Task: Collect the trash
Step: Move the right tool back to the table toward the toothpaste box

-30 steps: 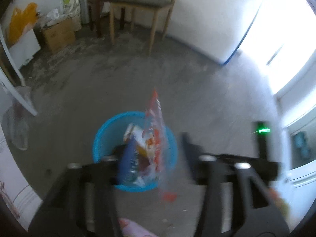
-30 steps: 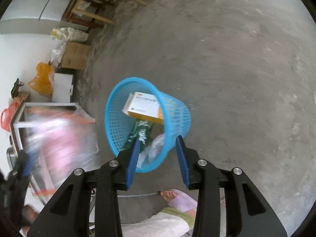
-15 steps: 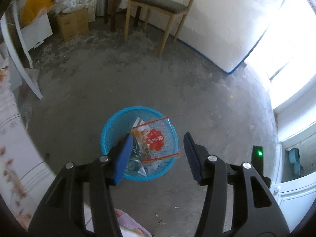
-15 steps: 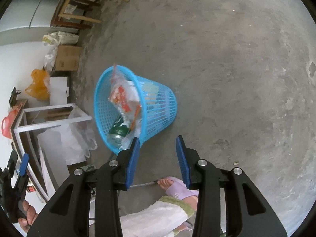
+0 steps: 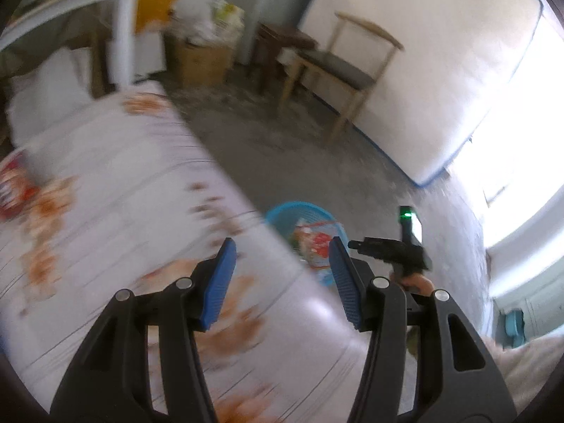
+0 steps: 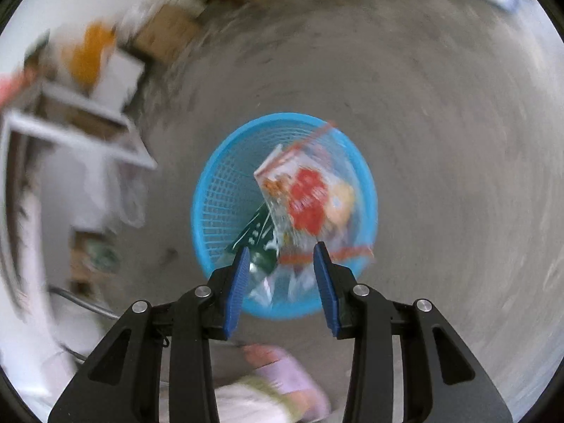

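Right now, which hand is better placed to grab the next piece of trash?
Left: its empty tongs are over the table, where a red packet lies. The right tongs hang over the basket.

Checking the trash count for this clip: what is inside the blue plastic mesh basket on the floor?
In the blue mesh basket a clear snack bag with red print lies on top, beside a dark green wrapper. Anything beneath them is covered.

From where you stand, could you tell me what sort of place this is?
Probably a plain room in a home: bare concrete floor, a wooden chair by the white wall, a floral-clothed table, and a blue trash basket.
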### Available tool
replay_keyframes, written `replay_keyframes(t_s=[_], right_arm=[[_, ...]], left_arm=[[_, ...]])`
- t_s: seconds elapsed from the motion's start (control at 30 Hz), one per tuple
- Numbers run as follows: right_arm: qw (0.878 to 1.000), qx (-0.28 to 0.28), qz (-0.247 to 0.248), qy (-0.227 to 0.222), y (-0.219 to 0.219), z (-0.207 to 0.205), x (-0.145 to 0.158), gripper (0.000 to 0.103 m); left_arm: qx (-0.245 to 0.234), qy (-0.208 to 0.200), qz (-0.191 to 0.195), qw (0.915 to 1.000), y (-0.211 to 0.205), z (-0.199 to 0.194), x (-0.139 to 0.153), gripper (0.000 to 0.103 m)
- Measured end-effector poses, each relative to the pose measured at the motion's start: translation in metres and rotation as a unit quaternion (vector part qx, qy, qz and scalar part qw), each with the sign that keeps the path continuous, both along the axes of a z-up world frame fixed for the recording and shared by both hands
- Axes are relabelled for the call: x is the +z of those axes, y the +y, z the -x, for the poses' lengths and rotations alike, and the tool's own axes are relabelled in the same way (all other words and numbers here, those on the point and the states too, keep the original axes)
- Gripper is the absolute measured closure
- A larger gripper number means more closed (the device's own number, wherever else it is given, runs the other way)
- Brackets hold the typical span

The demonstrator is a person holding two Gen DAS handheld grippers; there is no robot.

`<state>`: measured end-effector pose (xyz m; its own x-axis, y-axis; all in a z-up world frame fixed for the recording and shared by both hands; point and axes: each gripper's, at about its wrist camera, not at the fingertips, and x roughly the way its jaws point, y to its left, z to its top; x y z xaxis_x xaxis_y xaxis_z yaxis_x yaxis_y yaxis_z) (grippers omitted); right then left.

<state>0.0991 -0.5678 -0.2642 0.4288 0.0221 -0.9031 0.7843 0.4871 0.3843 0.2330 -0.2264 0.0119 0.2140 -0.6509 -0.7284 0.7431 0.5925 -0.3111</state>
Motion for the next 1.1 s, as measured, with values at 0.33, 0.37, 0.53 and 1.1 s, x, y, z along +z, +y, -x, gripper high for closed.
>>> replay_keyframes(t_s=[0.33, 0.37, 0.53, 1.1], right_arm=[[0.978, 0.092, 0.016, 0.187, -0.018, -0.093, -0.112, 0.085], [0.975, 0.089, 0.01, 0.202, -0.021, -0.094, -0.122, 0.086], [0.955, 0.103, 0.003, 0.276, -0.026, -0.102, -0.156, 0.086], [0.976, 0.107, -0.003, 0.187, -0.013, -0.073, -0.053, 0.054]], left_arm=[[0.153, 0.006, 0.003, 0.9882, 0.155, -0.008, -0.004, 0.05], [0.166, 0.008, 0.0, 0.9861, 0.165, -0.01, -0.006, 0.05], [0.207, 0.018, -0.008, 0.9781, 0.202, -0.018, -0.014, 0.05], [0.238, 0.019, 0.021, 0.9708, 0.242, -0.017, -0.017, 0.049]])
